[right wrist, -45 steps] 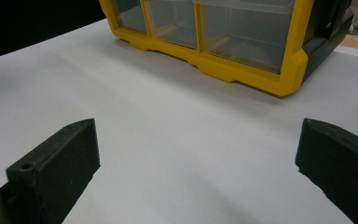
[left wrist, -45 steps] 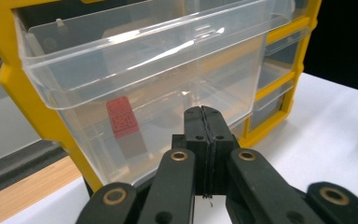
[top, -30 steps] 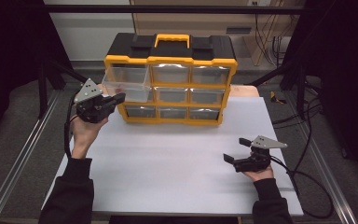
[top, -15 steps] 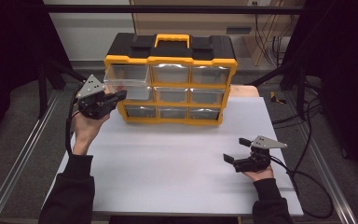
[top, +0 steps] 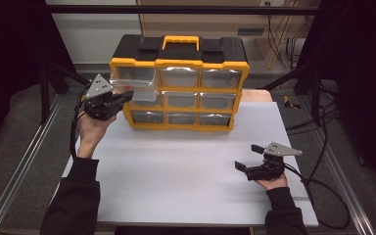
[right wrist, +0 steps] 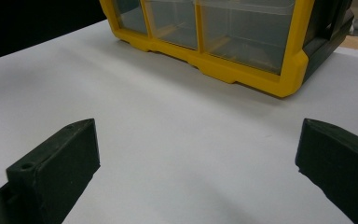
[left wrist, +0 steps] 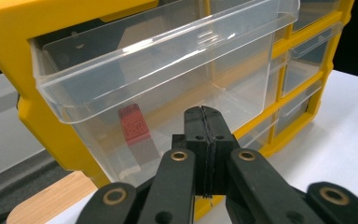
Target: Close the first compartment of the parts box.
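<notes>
- The drawer cabinet stands at the upper centre of the high view, on the far part of the table.
- Its top-left drawer juts out past the cabinet's front.
- The left gripper sits at the left of the frame, just before that drawer.
- A small block lies inside the drawer.
- The right gripper rests at the lower right, well apart from the cabinet.
</notes>
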A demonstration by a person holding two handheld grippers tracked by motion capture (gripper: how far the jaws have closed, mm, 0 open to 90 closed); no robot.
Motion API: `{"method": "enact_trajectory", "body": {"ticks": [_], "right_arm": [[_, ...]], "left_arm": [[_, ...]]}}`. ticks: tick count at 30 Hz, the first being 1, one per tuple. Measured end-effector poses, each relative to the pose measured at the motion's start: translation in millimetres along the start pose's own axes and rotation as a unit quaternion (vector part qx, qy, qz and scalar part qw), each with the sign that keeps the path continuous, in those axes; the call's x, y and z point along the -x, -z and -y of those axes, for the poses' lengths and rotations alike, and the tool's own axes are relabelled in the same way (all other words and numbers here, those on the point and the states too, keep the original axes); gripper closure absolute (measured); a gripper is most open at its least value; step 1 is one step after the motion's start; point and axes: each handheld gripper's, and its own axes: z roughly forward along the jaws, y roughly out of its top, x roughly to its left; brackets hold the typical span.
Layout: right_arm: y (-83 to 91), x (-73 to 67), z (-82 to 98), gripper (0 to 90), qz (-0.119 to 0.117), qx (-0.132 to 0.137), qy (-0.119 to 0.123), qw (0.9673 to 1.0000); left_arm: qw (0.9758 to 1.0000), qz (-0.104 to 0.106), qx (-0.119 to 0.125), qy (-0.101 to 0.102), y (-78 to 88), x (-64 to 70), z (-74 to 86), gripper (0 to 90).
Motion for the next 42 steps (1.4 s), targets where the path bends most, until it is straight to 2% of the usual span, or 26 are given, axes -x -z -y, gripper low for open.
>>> {"method": "enact_trajectory", "body": {"ticks": [42], "right_arm": [[0.2,-0.2,-0.2,0.2,-0.001,0.002,0.000,1.0000]], "left_arm": [[0.9997,-0.024,0.003,-0.009,-25.8,-8.8,-6.9,89.9]]}}
